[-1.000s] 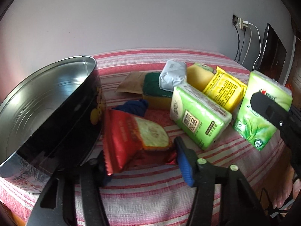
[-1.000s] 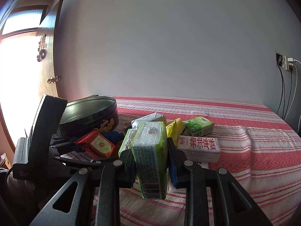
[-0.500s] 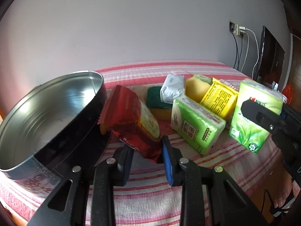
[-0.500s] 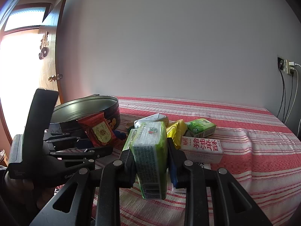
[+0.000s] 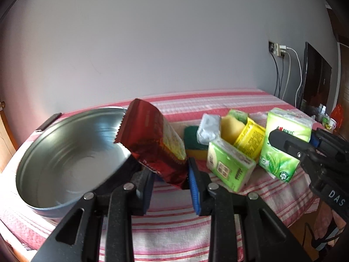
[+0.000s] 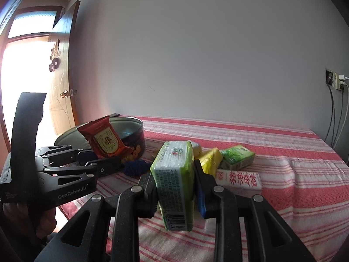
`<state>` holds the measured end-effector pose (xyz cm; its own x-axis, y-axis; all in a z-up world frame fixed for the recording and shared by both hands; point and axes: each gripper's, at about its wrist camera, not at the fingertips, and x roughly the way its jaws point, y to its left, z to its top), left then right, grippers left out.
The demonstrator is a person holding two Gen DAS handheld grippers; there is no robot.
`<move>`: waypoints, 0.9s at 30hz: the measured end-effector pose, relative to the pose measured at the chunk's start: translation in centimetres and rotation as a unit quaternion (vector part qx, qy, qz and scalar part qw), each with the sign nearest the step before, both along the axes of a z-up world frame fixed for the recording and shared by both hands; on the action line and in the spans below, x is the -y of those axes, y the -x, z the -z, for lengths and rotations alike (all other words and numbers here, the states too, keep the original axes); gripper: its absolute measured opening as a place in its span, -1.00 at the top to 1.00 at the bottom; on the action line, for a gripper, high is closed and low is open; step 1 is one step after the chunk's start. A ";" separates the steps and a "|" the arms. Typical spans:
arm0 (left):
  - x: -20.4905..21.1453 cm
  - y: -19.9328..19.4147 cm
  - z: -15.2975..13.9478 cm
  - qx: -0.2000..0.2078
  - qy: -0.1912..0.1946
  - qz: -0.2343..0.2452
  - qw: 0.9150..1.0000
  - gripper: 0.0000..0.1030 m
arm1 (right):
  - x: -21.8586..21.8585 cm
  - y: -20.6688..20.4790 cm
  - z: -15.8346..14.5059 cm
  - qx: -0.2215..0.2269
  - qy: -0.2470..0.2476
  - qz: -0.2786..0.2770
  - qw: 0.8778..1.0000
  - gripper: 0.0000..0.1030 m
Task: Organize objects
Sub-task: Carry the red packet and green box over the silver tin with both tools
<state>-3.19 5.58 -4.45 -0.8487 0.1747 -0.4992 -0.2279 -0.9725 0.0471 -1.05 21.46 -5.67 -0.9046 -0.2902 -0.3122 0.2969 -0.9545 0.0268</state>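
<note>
At the left of the striped cloth point(image 5: 174, 216) sits the round tin point(image 5: 65, 159), open side up, its metal inside bare. Just right of the tin, the left gripper point(image 5: 170, 174) is clamped on a red snack packet point(image 5: 152, 139), held tilted with its top edge over the tin's rim. Further right of the tin lie a green-and-yellow sponge point(image 5: 192, 139), a white packet point(image 5: 208, 128), a yellow pack point(image 5: 250, 139) and a green tissue pack point(image 5: 229, 168), bunched together. Well right of the tin, the right gripper point(image 6: 174, 187) grips another green tissue pack point(image 6: 174, 181), lifted off the cloth; a white box point(image 6: 240, 180) lies just beyond it.
</note>
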 end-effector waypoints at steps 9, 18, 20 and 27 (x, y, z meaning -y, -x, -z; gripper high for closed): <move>3.0 -0.1 -2.2 -0.024 -0.017 -0.021 0.999 0.45 | 1.8 1.7 -1.1 0.005 -0.002 -0.037 0.999 0.41; 6.5 0.5 -3.1 -0.031 -0.024 -0.054 0.998 0.45 | 4.5 3.6 -2.4 0.014 -0.007 -0.078 0.997 0.41; 7.3 0.7 -3.1 -0.031 -0.023 -0.063 0.997 0.45 | 5.1 4.4 -2.7 0.017 -0.009 -0.087 0.996 0.42; 10.0 1.6 -3.0 -0.027 -0.020 -0.090 0.995 0.45 | 7.6 6.4 -3.3 0.032 -0.015 -0.113 0.993 0.41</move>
<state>-4.78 -4.43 -1.49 -0.8931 0.0362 -0.4483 -0.0482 -0.9987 0.0154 -7.50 13.90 -2.39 -0.7956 -0.4737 -0.3777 0.5026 -0.8642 0.0250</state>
